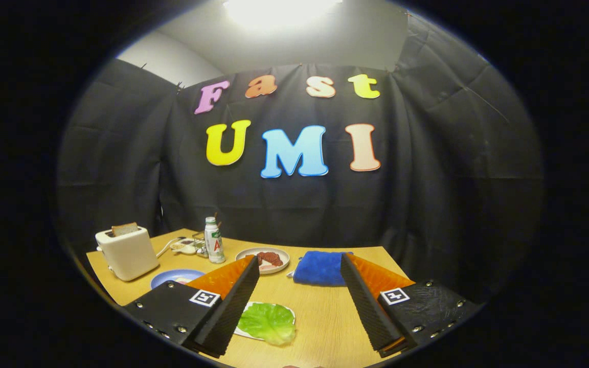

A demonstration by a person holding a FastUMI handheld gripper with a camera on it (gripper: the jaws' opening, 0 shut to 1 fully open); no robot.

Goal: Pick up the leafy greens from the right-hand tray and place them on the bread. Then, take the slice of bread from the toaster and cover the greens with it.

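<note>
Claw [299,268] released, 2 fingers spread wide, holding nothing, raised above wooden surface [325,312]. Leafy greens [269,322] on white tray [246,333] between fingers, near left finger, close to claw base. Beyond fingertips: plate with reddish food [266,258], blue cloth [320,268] just beside it. Far ahead-left: white toaster [127,251], bread slice [125,229] upright in slot. Blue plate [174,277] just beyond left finger. White bottle [214,240] between toaster and reddish-food plate.

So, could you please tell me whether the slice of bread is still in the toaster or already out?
In. The bread slice stands upright, poking from the top slot of the toaster. The gripper, jaws open, is nowhere near it.
</note>
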